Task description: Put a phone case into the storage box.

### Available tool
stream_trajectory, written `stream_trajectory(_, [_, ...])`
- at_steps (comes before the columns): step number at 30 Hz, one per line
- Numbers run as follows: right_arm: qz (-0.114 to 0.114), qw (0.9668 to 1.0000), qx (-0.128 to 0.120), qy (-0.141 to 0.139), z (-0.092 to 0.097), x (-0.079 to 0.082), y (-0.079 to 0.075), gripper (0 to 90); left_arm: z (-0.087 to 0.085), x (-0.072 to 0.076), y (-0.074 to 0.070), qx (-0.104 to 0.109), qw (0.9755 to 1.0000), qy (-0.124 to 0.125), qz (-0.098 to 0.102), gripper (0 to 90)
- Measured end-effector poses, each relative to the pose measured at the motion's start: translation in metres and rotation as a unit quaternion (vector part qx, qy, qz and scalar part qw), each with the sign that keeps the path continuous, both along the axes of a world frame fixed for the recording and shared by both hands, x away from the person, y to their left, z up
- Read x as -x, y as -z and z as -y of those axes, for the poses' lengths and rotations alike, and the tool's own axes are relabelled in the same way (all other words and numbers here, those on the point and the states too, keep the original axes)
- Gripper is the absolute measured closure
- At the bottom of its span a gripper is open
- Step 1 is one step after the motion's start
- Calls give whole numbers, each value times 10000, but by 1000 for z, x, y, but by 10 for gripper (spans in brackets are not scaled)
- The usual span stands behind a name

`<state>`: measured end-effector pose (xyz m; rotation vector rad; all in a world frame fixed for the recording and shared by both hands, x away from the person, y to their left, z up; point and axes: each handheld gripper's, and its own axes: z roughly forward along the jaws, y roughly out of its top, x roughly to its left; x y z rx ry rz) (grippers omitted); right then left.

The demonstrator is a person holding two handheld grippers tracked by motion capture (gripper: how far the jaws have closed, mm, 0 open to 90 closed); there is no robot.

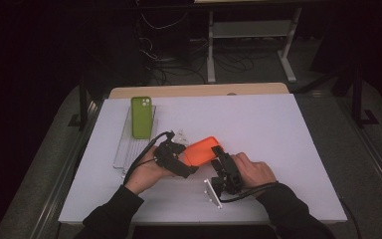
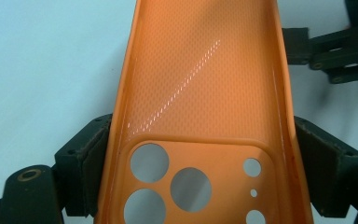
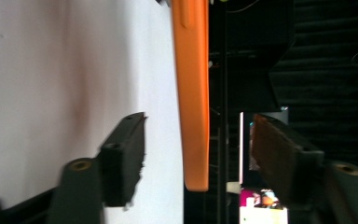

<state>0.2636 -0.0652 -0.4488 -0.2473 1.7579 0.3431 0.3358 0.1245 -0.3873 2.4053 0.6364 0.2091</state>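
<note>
- Big white table (image 1: 278, 129), lit up against a dark room, desk legs and cables way at the far side.
- Clear acrylic stand (image 1: 124, 149) at far left, green phone case (image 1: 142, 116) propped upright on it, well away from the action.
- Orange phone case (image 1: 202, 150) about mid-table, slightly left of centre, lifted off the surface, hollow inside facing the left gripper view, camera cutouts at the near end.
- Left gripper (image 1: 175, 160) clamped across the case's width near those cutouts; in the left gripper view both pads (image 2: 92, 158) pressed flat on the long side walls, so gripping the orange phone case (image 2: 200, 93) for sure.
- Right gripper (image 1: 222, 157) sitting at the case's right end, turned on its side. In the right gripper view, orange phone case (image 3: 193, 93) edge-on between the jaws, daylight on both sides, so not touching, not gripping yet.
- Small clear plastic piece (image 1: 212, 191) lying near the right hand, close to the front edge.
- Stuff that could go sideways, just guessing:
  - Soft case, so closing off-centre would probably bend or twist it instead of pinching it clean.
  - One pad landing first would likely shove the case and lever it out of the left grip.
  - Only the tip between the pads, so a shallow bite might slip right off.
  - Squeezing too hard on the left could bow the walls inward.
</note>
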Motion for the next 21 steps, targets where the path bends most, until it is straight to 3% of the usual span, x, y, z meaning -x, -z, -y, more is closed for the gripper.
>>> stream_trajectory(3, [26, 10000, 61, -45, -3, 0, 4, 473, 1, 1, 0, -3, 10000, 40, -15, 154])
stream_trajectory(5, [173, 9998, 2, -70, -5, 0, 6, 540, 1, 1, 0, -4, 10000, 58, -16, 154])
stream_trajectory(12, [152, 9997, -17, -170, -5, 1, 5, 750, 2, 0, 2, 36, 10000, 84, -27, 152])
stream_trajectory(17, [82, 9998, 7, -153, -6, 1, 6, 777, 1, 0, 2, 99, 9999, 80, -39, 144])
stream_trajectory(21, [48, 9999, -34, -124, -6, 1, 4, 779, -1, 2, 3, 286, 9994, 4, 176, 81])
